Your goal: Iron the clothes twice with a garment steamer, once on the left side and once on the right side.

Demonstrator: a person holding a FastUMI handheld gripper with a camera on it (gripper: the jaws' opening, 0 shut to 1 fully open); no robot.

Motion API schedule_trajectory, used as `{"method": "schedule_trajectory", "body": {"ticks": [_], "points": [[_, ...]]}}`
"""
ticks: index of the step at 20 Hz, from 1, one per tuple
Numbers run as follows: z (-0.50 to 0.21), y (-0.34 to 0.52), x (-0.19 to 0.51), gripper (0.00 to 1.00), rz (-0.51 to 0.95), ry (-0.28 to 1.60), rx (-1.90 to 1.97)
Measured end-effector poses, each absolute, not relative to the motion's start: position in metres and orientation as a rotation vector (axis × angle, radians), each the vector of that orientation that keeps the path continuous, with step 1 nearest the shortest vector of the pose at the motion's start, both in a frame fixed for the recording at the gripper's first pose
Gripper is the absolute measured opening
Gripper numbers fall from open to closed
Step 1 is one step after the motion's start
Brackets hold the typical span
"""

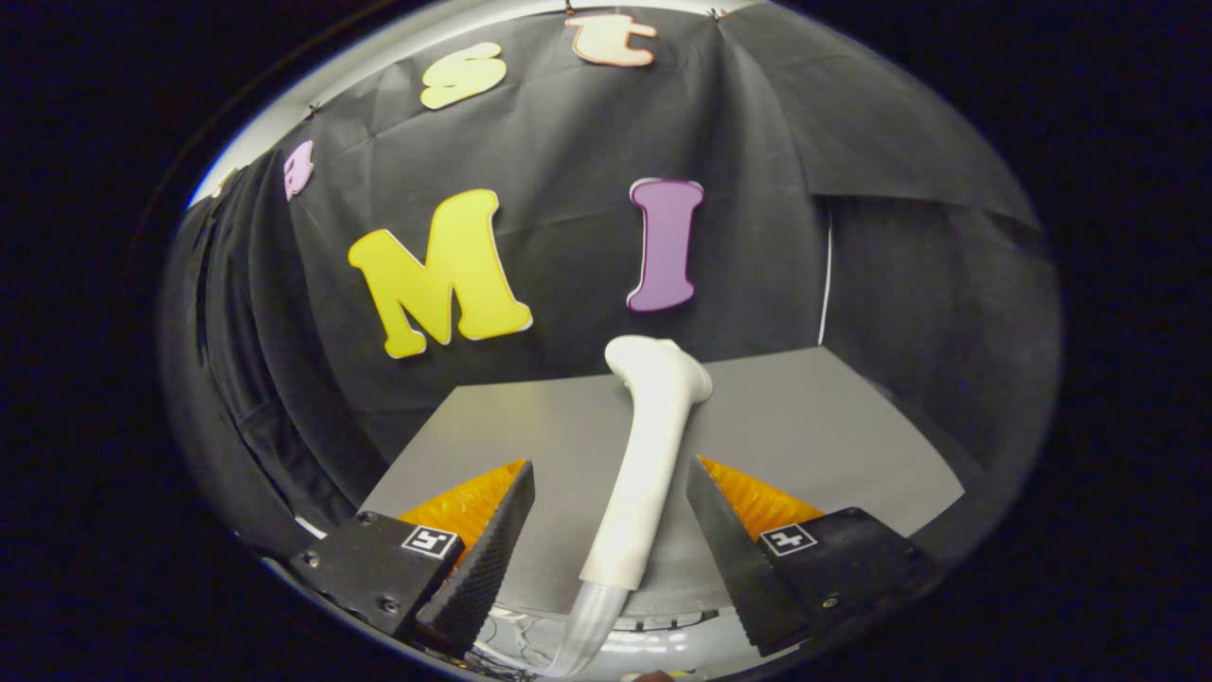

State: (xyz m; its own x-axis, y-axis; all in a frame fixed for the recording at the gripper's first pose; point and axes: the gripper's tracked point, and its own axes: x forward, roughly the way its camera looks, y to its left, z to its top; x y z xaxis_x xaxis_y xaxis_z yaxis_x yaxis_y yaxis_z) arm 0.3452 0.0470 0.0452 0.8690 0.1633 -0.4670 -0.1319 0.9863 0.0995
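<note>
A white garment steamer (653, 426) rises from between my fingers over the grey table (814, 426), its handle slanting up to a flared head (663, 365) beyond the fingertips. A translucent hose (592, 625) leaves the lower end of the handle and drops below the table's near edge. My gripper (611, 466) is open, with one finger on each side of the handle. The left finger (492, 549) stands well clear of the handle. The right finger (724, 530) is close beside it, and I see no firm press.
The grey table stretches ahead to the black cloth wall behind it and on both sides. Below the table's near edge, cables and a pale floor show around the hose.
</note>
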Motion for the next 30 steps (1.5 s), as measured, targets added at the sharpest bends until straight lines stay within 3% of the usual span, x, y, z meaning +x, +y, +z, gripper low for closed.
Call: {"method": "schedule_trajectory", "body": {"ticks": [12, 15, 18, 22, 25, 30], "points": [[0.011, 0.041, 0.381, 0.98, 0.122, 0.717, 0.037], [0.007, 0.036, 0.387, 0.92, 0.096, 0.762, 0.029], [0.006, 0.032, 0.396, 0.78, 0.065, 0.791, 0.032], [0.004, 0.031, 0.399, 0.50, 0.036, 0.819, 0.070], [0.009, 0.034, 0.398, 0.42, 0.015, 0.807, 0.125], [0.043, 0.039, 0.384, 0.37, -0.004, 0.671, 0.104]]}}
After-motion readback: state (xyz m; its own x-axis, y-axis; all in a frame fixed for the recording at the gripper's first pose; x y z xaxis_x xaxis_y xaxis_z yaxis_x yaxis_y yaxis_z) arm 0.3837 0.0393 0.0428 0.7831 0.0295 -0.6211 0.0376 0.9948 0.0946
